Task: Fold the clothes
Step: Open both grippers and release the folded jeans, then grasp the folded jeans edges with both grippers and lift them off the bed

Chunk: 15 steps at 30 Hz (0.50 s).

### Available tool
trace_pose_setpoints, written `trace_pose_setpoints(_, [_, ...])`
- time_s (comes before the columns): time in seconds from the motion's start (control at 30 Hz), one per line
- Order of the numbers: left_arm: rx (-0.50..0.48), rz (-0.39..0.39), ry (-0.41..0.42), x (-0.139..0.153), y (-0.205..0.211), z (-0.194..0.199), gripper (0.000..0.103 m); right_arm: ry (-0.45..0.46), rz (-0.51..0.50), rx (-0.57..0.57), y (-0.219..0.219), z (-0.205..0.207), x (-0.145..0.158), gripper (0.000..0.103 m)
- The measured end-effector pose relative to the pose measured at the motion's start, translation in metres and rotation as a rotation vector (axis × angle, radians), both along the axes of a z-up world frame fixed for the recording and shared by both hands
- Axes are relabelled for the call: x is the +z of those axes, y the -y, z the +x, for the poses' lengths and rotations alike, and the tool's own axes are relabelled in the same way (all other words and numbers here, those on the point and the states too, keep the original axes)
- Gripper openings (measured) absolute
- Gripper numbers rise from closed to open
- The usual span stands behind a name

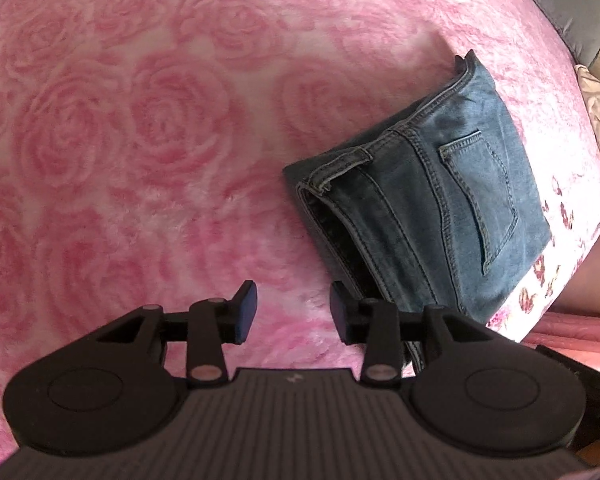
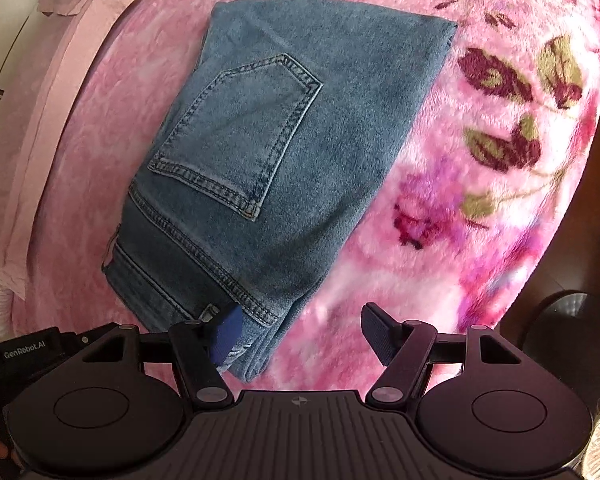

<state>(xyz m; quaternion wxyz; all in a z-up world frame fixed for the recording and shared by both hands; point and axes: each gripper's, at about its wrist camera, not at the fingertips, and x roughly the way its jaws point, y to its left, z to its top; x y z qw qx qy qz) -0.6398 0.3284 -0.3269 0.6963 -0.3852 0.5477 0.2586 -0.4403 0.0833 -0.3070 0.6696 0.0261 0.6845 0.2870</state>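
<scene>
Resting folded into a compact rectangle, back pocket up, the jeans (image 2: 268,152) lie on the pink rose blanket (image 1: 140,128) near its flowered edge. Left gripper (image 1: 293,312) hovers just beside them, jaws parted and empty. Right gripper (image 2: 300,338) stands wide, released, over the waistband corner, which suggests the fold is complete.

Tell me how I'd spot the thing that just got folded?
Look at the big fluffy pink blanket with rose patterns covering the bed. Near its flowery edge lies a folded pair of blue denim jeans, a flat bundle with a stitched back pocket facing up. It is the only blue thing there; the cloth beside it is pale pink.
</scene>
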Motion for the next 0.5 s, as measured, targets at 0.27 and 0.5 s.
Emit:
trace_pose_setpoints(0.27, [-0.070, 0.064, 0.118, 0.020, -0.023, 0.002, 0.034, 0.021, 0.005, -0.053, 0.009, -0.001, 0.001, 0.069])
trace_pose_setpoints(0.5, [-0.283, 0.071, 0.387, 0.021, -0.071, 0.055, 0.037, 0.084, 0.119, -0.263, 0.039, 0.021, 0.003, 0.069])
